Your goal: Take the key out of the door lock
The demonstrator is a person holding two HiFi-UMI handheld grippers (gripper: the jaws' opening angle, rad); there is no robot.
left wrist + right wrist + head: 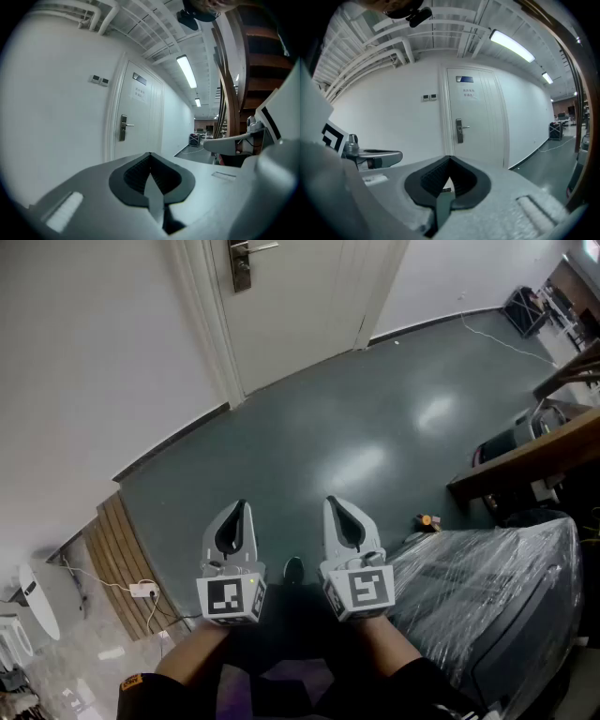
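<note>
Light is being mirrored by the glossy, smooth floor (375,427) before the matt white door (309,296); a metal sheen is being shown by the door's lock plate (241,270).

The door lock (241,266), an upright metal plate with a lever handle, sits well ahead of the right gripper (334,504); the key is too small to make out.

Bare floor (337,427) lies open right up to the door (300,306). Right of the door, a wooden bench (525,457) and a plastic-wrapped bundle (487,587) crowd in; left, wooden slats (117,559) line the wall.
</note>
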